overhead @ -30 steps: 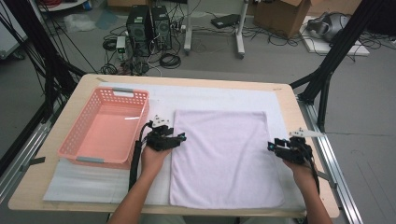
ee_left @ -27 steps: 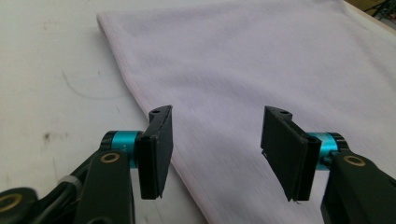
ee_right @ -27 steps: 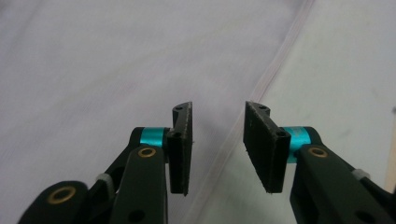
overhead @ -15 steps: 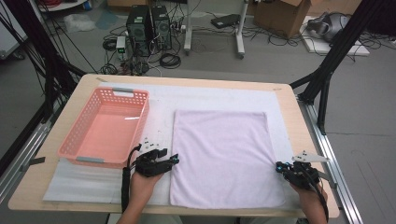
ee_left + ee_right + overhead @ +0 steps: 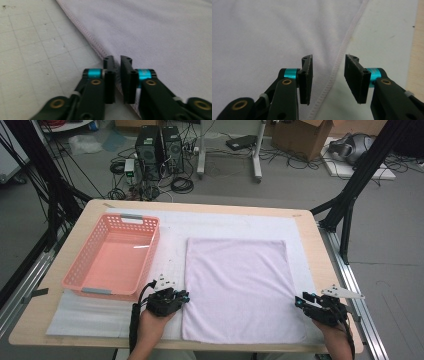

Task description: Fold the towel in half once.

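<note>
Two grippers flank a spread towel (image 5: 235, 290) for lifting: left gripper (image 5: 184, 297) pinching its hem, right gripper (image 5: 299, 302) jaws parted astride it.

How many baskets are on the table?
1. A pink plastic basket with a latticed wall sits on the left side of the wooden table, left of the pale lilac towel. No other basket shows; nothing seems big enough to hide one.

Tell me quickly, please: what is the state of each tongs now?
Left tongs: have just been closing, now shut on the hemmed edge of the flat pale lilac cloth towel.
Right tongs: open, have just been opening, astride the towel's hem, not gripping.
</note>
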Demonstrator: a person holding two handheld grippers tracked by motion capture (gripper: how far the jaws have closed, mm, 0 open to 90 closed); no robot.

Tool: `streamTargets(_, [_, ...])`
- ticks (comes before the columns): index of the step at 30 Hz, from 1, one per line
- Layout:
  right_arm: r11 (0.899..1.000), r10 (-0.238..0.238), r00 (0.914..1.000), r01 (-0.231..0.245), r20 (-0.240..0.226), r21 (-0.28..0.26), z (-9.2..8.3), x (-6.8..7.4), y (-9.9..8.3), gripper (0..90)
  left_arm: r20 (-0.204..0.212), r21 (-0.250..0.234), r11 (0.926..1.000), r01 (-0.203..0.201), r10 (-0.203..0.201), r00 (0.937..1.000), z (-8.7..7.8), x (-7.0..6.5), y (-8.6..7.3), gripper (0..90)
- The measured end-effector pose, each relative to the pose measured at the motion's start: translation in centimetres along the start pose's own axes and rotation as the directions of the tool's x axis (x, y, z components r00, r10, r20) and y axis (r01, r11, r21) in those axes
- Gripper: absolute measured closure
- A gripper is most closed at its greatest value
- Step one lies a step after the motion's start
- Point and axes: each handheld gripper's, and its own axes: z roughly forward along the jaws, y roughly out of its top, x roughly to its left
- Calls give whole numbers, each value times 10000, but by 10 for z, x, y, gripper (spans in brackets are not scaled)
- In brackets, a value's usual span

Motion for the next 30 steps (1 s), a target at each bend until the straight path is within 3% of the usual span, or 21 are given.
streamTargets(2, [9996,-207,9998,206,59,179,4,2,-1,568,-202,-8,9999,-125,125,9997,-3,-1,-1,845])
streamTargets(6, [9995,-296,9996,296,45,73,2,2,0,548,-404,-227,9997,85,-94,9991,-9,4,-2,825])
streamTargets(10, [9989,-309,9995,309,-1,-350,-3,-1,3,488,-8,-904,9954,327,-329,9995,-11,11,-3,558])
streamTargets(15, [9951,-588,9982,578,-96,-803,-5,-1,7,418,454,-2246,9745,-39,144,9989,-15,12,2,376])
streamTargets(20, [9912,-643,9979,650,96,-1157,-7,0,11,310,754,-3006,9538,-43,282,9968,-18,12,8,274])
streamTargets(23, [9900,-620,9980,632,130,-1260,-8,-1,11,284,842,-3247,9458,-69,361,9958,-20,12,10,210])
streamTargets(24, [9900,-634,9979,646,141,-1254,-8,-2,11,278,834,-3291,9443,-35,327,9960,-20,13,11,170])
streamTargets(27, [9903,-611,9980,625,146,-1238,-8,-4,11,275,1032,-3315,9434,42,318,9941,-20,14,12,172])
streamTargets(30, [9901,-630,9979,641,126,-1251,-8,-4,11,275,1039,-3290,9442,-128,497,9933,-20,13,12,191])
